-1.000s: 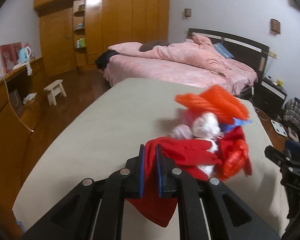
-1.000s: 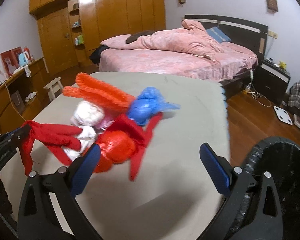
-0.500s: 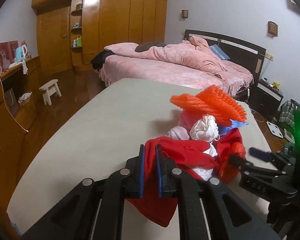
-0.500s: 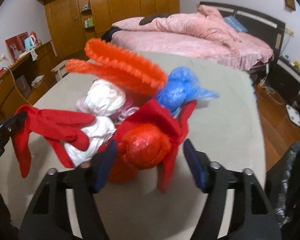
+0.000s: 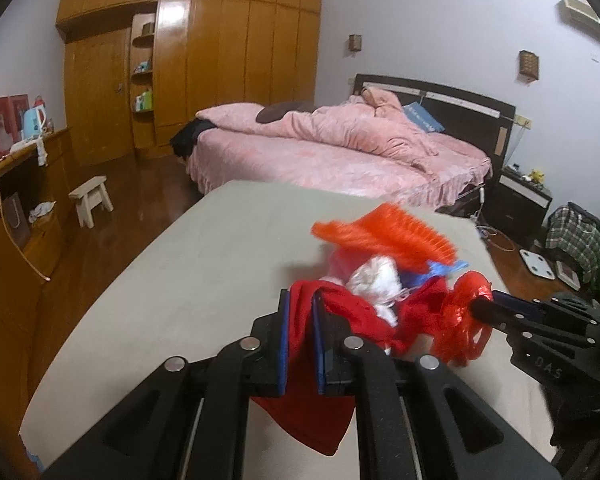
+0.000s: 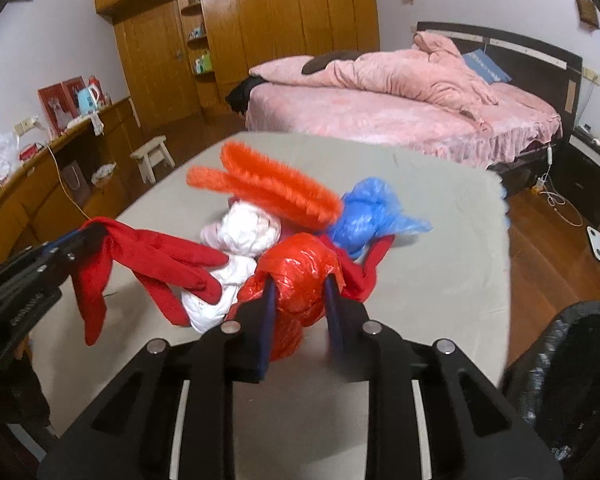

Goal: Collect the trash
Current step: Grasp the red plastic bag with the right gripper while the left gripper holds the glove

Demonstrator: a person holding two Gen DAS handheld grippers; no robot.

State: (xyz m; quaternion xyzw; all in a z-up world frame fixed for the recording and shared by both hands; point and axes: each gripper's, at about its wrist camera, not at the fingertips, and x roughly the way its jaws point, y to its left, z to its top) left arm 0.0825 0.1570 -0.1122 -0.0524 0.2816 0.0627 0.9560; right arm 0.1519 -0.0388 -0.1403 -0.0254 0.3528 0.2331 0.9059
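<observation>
A heap of trash lies on the grey table (image 5: 204, 264): a red cloth (image 5: 332, 320), white wads (image 6: 244, 232), an orange fuzzy piece (image 6: 276, 188), a blue plastic bag (image 6: 368, 212) and a red plastic bag (image 6: 300, 276). My left gripper (image 5: 300, 308) is shut on the red cloth (image 6: 148, 248) and holds it up at the heap's left. My right gripper (image 6: 298, 288) has its jaws pressed on the red plastic bag (image 5: 464, 320) from both sides.
A black bin with a liner (image 6: 572, 380) stands at the table's right edge, low right of my right gripper. A pink bed (image 5: 332, 152) lies behind the table. A wooden desk (image 5: 16, 200) and a small stool (image 5: 92, 200) are at the left.
My right gripper has moved in on the heap and closed from wide open onto the red plastic bag. My left gripper keeps its hold on the red cloth.
</observation>
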